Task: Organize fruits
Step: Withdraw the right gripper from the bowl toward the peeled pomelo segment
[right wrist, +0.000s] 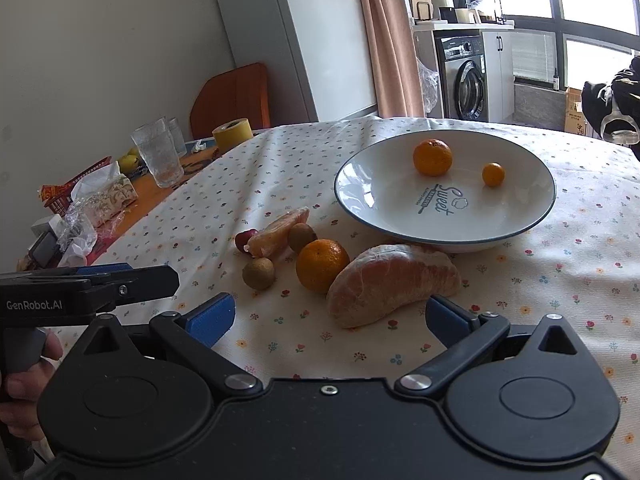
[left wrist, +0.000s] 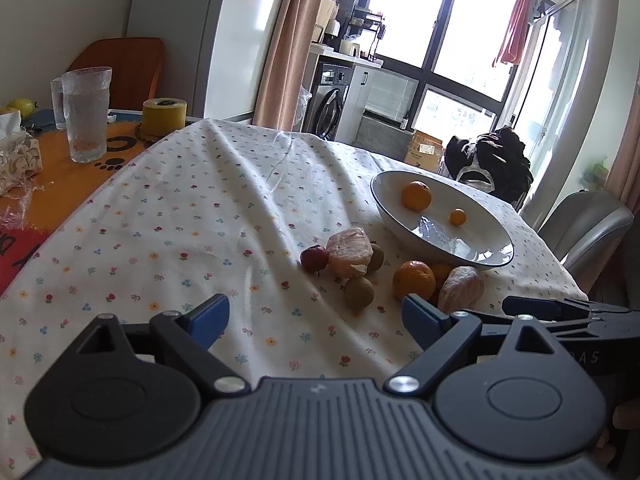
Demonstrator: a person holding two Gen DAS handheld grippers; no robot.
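Two oranges (right wrist: 433,157) in bowl (right wrist: 360,188)

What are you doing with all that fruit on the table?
Someone is sorting fruit into the white bowl using two tongs. An orange and a tiny orange fruit are already inside. The right tongs are open around a peeled citrus piece. The left tongs are open, holding nothing.

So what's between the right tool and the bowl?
In the right wrist view, a peeled citrus piece lies between the open right tool and the bowl, with an orange beside it.
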